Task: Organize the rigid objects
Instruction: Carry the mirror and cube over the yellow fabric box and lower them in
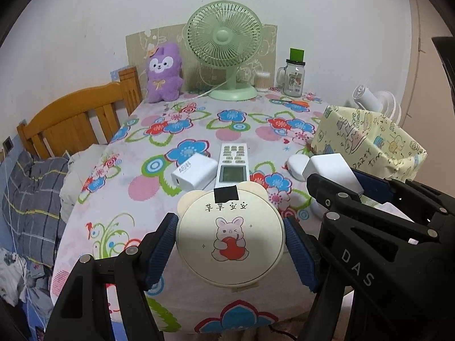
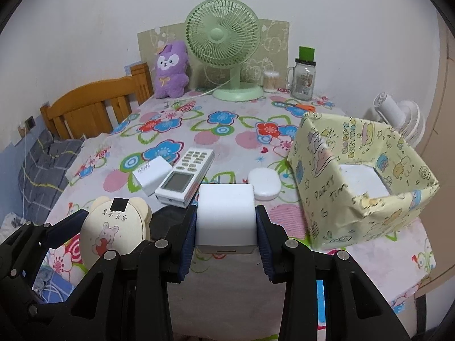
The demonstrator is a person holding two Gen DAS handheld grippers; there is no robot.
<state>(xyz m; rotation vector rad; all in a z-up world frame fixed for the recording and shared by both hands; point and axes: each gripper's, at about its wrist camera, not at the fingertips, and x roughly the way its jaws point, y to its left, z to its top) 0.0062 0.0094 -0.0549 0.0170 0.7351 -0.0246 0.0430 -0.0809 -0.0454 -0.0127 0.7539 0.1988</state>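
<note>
Cream-coloured and round, the bear-eared case printed with a rabbit is clamped between the left gripper pads near the tablecloth's near edge. Only the right wrist view shows the white floor inside the yellow box, lettered "PARTY". The right gripper, level and beside it, squeezes a white cube. The charger touches the remote.
</note>
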